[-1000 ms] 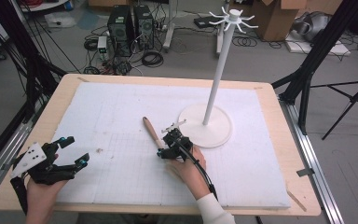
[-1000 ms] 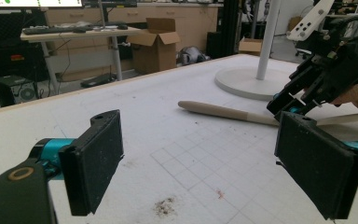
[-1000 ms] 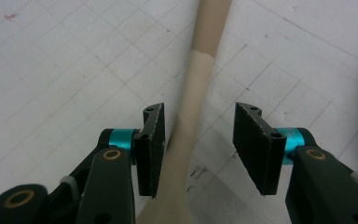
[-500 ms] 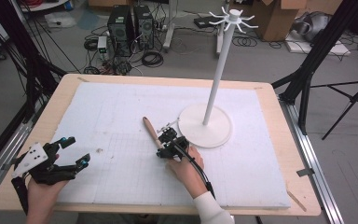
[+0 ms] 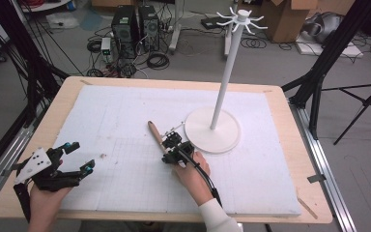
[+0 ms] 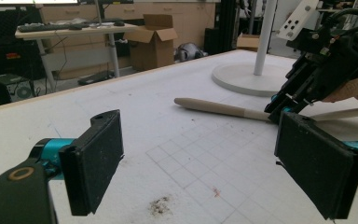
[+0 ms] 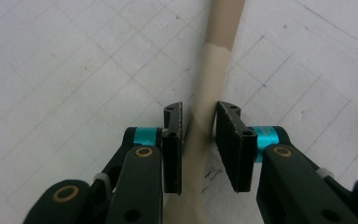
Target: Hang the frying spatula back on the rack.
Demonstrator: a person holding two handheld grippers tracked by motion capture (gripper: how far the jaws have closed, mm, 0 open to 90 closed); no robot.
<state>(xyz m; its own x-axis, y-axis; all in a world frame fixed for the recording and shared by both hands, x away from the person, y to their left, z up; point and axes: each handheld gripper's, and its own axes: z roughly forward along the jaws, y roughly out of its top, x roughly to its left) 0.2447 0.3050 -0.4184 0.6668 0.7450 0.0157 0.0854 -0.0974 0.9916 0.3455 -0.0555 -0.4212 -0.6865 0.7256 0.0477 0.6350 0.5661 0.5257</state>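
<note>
The wooden handle (image 5: 155,135) lay flat on the white counter (image 5: 101,116) near the middle of the high view, just left of the white stand (image 5: 212,130). My right gripper (image 7: 198,121) straddled it at the colour break, its fingers (image 7: 173,130) close on either side, though I could not tell whether they were clamped. My left gripper (image 5: 70,159) rested at lower left, fingers spread and empty. I judged the handle light, stiff, smooth; mid-shaft seemed the best hold.
</note>
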